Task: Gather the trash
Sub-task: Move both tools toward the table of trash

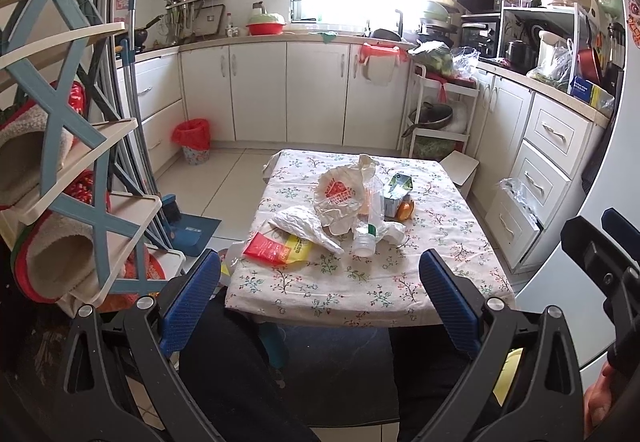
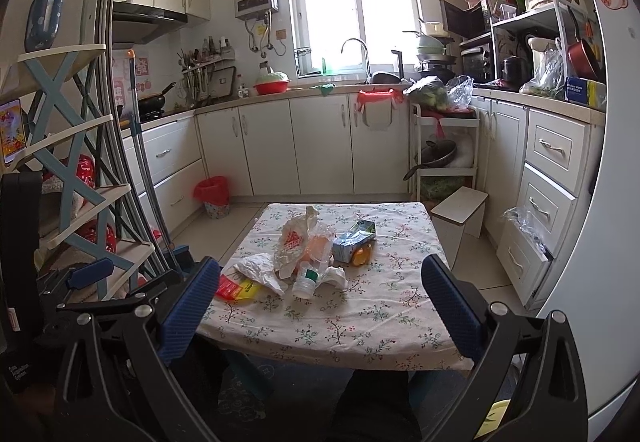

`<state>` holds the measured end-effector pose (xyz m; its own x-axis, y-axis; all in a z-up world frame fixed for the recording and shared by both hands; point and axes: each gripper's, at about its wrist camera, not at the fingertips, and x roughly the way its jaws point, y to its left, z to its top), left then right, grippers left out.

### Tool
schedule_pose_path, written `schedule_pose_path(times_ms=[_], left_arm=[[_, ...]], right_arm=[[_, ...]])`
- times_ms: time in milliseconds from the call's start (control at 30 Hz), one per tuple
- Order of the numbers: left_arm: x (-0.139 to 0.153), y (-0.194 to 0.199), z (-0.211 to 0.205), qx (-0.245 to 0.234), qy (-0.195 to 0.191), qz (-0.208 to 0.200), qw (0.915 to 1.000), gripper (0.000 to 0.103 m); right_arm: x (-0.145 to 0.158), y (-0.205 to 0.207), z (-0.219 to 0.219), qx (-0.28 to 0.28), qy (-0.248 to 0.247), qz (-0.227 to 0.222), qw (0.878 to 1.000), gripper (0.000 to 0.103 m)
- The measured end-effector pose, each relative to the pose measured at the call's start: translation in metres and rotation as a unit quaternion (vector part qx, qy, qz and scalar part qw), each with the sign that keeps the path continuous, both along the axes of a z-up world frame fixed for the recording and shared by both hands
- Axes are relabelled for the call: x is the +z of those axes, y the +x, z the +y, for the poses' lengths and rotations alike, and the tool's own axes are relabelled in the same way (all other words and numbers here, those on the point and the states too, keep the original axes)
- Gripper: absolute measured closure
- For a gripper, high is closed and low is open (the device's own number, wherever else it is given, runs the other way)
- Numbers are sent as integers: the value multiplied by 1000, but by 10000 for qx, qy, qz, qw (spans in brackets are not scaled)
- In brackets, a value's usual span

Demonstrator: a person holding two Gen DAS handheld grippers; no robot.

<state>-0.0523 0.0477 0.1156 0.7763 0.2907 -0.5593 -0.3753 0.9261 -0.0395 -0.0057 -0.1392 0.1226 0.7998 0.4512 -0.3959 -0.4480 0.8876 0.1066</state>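
A low table with a floral cloth [image 1: 360, 282] [image 2: 360, 326] holds a heap of trash. In the heap lie a white plastic bag with red print [image 1: 340, 194] [image 2: 294, 238], a crumpled white paper [image 1: 304, 224] [image 2: 260, 268], a red and yellow wrapper [image 1: 276, 248] [image 2: 236, 288], a clear plastic bottle with a green band [image 1: 366, 238] [image 2: 306, 282], a drink carton [image 1: 396, 192] [image 2: 354, 240] and an orange item [image 1: 406, 211] [image 2: 360, 257]. My left gripper [image 1: 320, 282] is open, short of the table's near edge. My right gripper [image 2: 320, 286] is open too, holding nothing.
A small bin with a red liner [image 1: 194, 140] [image 2: 214, 196] stands on the floor by the far cabinets. A blue and cream shelf rack [image 1: 80, 146] and a dustpan [image 1: 192, 230] are on the left. A white stool [image 2: 460, 216] and drawers [image 2: 536, 210] are on the right.
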Motion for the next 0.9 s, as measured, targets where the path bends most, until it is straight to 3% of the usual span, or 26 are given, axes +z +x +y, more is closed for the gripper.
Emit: schedule_pose_path(times_ms=[900], left_arm=[[-2,-3,-7,71,96,81,9999,8]], right_arm=[[4,-2,-7,-115,75,135,9998,6]])
